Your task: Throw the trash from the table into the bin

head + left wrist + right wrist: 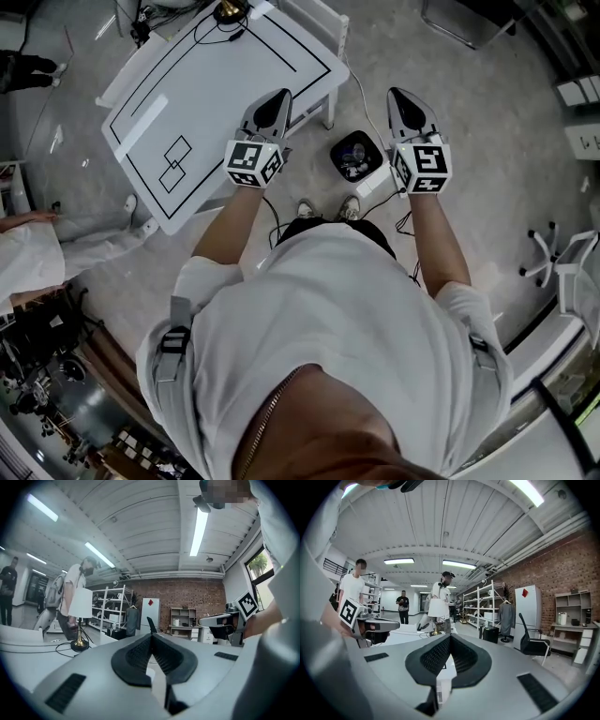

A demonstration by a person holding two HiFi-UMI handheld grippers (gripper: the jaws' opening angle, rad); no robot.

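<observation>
While raised over one table (234,84), one bin (335,150): left gripper (278,98), right gripper (397,97) closed, empty.

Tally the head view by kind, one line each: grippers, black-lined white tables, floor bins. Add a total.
grippers: 2 (left gripper, right gripper)
black-lined white table: 1
floor bin: 1
Total: 4

Obscured and cropped regions.
Bin (356,156) contents too small to ID; counter (216,94) far end cropped by top edge.
</observation>
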